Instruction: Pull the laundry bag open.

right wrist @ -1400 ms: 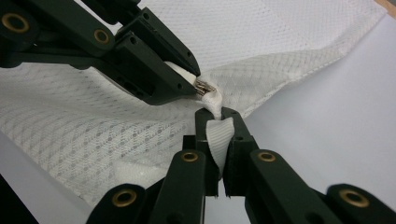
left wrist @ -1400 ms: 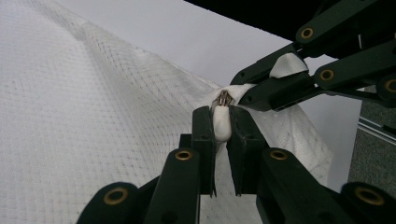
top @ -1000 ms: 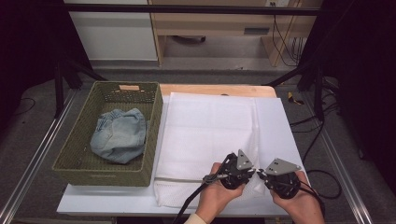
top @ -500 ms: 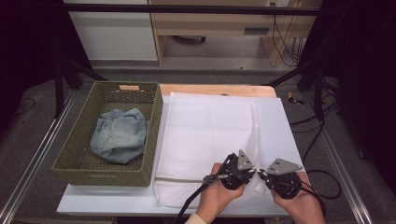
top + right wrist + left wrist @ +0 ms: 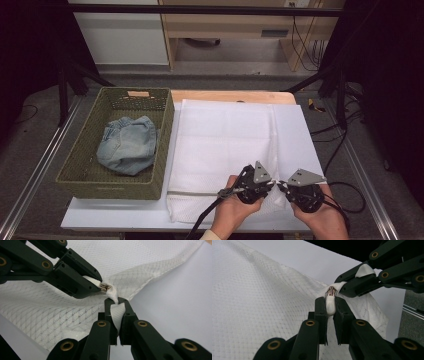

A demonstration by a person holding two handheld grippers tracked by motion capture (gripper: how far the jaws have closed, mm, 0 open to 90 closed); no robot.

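A white mesh laundry bag lies flat on the white bench, beside a woven basket of crumpled denim. At its near right corner, the left tool and right tool each pinch fabric by the metal zipper pull, jaws nearly closed.

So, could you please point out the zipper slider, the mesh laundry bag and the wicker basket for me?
zipper slider (image 5: 332, 291), left gripper view, its metal body.
mesh laundry bag (image 5: 225, 135), high view, middle of its flat mesh panel.
wicker basket (image 5: 166, 131), high view, its right wall.
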